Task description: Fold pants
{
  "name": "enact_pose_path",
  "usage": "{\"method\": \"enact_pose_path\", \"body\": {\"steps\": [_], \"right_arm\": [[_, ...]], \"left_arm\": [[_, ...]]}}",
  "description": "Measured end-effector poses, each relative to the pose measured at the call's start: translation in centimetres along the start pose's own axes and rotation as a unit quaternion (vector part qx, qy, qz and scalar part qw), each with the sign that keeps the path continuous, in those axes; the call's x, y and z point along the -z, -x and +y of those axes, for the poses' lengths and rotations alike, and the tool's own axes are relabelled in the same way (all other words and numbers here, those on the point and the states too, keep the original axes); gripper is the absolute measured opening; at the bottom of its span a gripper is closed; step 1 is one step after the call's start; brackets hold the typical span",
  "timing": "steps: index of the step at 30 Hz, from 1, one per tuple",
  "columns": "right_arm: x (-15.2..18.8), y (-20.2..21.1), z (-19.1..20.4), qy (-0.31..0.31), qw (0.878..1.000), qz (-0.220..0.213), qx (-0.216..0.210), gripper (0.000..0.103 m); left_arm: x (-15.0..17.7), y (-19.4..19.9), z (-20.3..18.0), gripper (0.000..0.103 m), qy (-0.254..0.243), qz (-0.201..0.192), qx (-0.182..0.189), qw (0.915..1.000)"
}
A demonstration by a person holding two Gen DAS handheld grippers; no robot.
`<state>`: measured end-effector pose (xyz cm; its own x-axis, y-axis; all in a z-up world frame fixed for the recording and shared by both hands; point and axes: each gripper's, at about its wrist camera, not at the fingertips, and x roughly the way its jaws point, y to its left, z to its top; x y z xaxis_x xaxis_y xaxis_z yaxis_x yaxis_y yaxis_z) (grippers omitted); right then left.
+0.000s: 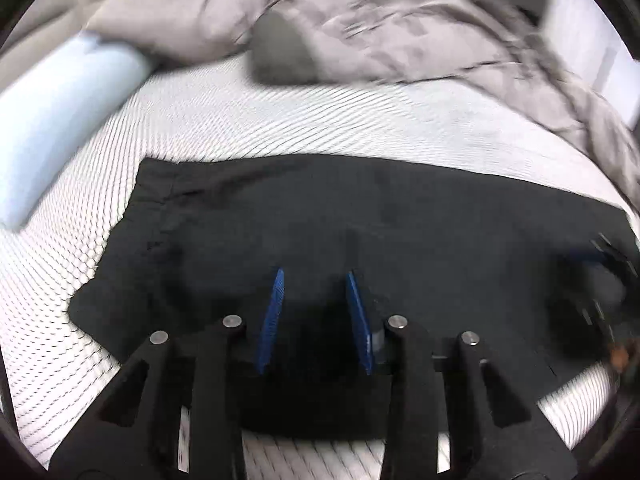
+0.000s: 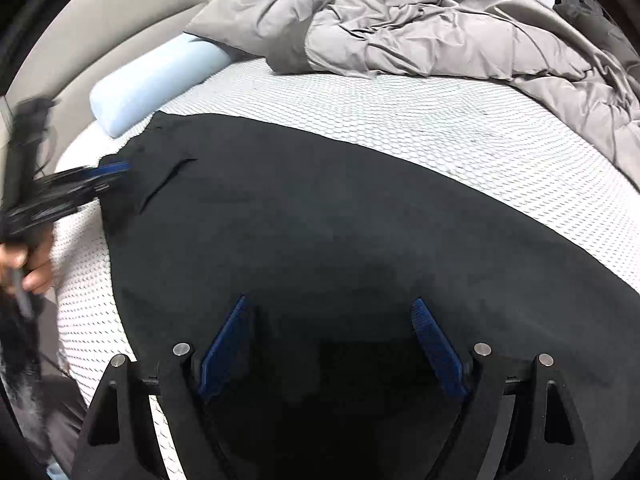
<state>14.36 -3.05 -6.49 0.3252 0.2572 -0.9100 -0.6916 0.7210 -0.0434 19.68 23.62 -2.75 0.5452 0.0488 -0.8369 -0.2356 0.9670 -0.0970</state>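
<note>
The big bed with its white bumpy mattress cover holds everything here, and it gives a wide soft place to fold on. A crumpled grey blanket is pushed to the far side and a long pale blue pillow lies by the edge, so the middle looks free for the work. The black cloth pants lie spread flat across the near part of the bed, which should make them easy to fold. The right tongs hang over the pants with the blue pads spread wide and nothing between them. The left tongs hang over the other end of the pants (that picture is blurry), with the pads only a little apart and gripping no cloth that I can see. A hand holds the left tongs at the bed's edge. I think each one needs to grab an end next.
</note>
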Motion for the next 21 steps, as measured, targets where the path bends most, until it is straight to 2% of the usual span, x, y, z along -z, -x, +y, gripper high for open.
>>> {"method": "enact_pose_path", "body": {"steps": [1, 3, 6, 7, 10, 12, 15, 16, 17, 18, 20, 21], "right_arm": [[0.0, -0.2, 0.0, 0.009, 1.000, 0.006, 0.005, 0.085], [0.6, -0.7, 0.6, 0.035, 0.999, 0.019, 0.032, 0.085], [1.0, -0.2, 0.6, 0.036, 0.998, 0.019, 0.040, 0.085], [0.9, -0.1, 0.5, 0.034, 0.998, 0.018, 0.042, 0.085], [1.1, 0.2, 0.0, 0.023, 0.999, 0.015, 0.037, 0.085], [1.3, 0.2, 0.0, 0.027, 0.999, 0.014, 0.039, 0.085], [1.2, -0.2, 0.3, 0.030, 0.998, 0.016, 0.046, 0.085], [1.2, -0.3, 0.2, 0.028, 0.998, 0.016, 0.046, 0.085], [1.1, -0.3, 0.1, 0.026, 0.998, 0.016, 0.045, 0.085], [1.2, -0.3, -0.1, 0.026, 0.998, 0.018, 0.047, 0.085], [1.5, -0.2, -0.7, 0.028, 0.998, 0.023, 0.059, 0.085], [1.6, -0.1, -1.2, 0.025, 0.997, 0.027, 0.064, 0.086]], "left_arm": [[-0.2, -1.4, 0.7, 0.019, 0.013, 0.007, -0.008, 0.9999], [-0.1, -2.1, 2.0, 0.015, 0.030, 0.000, 0.008, 0.9995], [-0.7, -0.6, 3.9, 0.015, 0.047, -0.016, -0.058, 0.9971], [-0.6, -0.1, 4.2, 0.015, 0.055, -0.023, -0.057, 0.9966], [-2.4, 0.2, 4.4, 0.015, 0.072, -0.034, 0.001, 0.9968], [-4.3, -1.1, 3.0, 0.015, 0.048, -0.026, 0.011, 0.9984], [-6.8, -4.7, -0.2, 0.015, 0.000, 0.017, 0.037, 0.9992], [-7.1, -5.7, -0.7, 0.015, -0.010, 0.032, 0.026, 0.9991], [-6.9, -6.2, -1.1, 0.015, -0.014, 0.042, 0.000, 0.9990], [-7.2, -6.7, -0.1, 0.015, -0.004, 0.042, -0.039, 0.9983], [-7.2, -6.3, 1.8, 0.015, 0.027, 0.037, -0.084, 0.9954], [-6.9, -5.4, 3.2, 0.015, 0.058, 0.036, -0.098, 0.9929]]}}
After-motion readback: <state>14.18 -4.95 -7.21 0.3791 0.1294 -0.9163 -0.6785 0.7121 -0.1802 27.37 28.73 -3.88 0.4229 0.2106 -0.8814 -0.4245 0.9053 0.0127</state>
